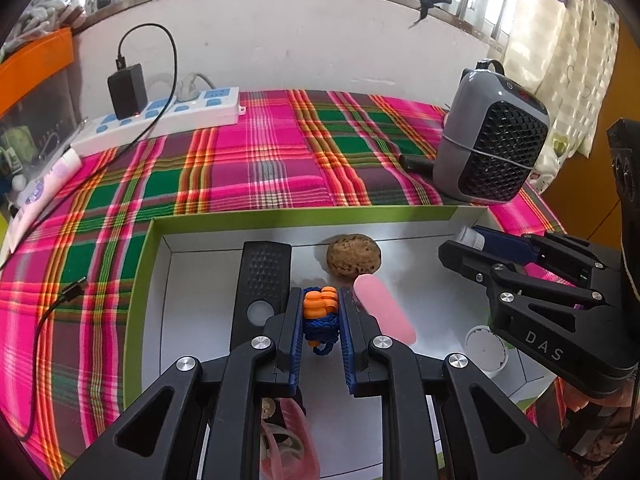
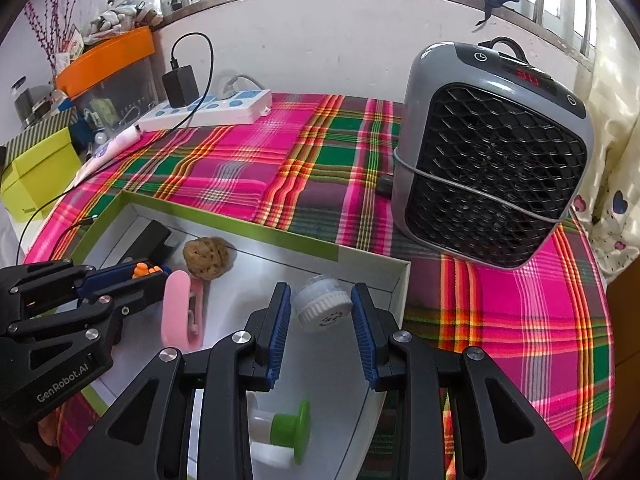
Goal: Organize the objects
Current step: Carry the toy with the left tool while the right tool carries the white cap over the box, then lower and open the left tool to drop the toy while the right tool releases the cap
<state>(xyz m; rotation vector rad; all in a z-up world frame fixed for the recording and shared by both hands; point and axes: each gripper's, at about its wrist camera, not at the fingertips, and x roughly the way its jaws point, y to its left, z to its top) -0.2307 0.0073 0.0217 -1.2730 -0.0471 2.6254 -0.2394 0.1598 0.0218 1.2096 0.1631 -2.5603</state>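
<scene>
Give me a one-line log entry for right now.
left gripper: shut on rope toy | right gripper: around white cap, contact unclear | both over box
</scene>
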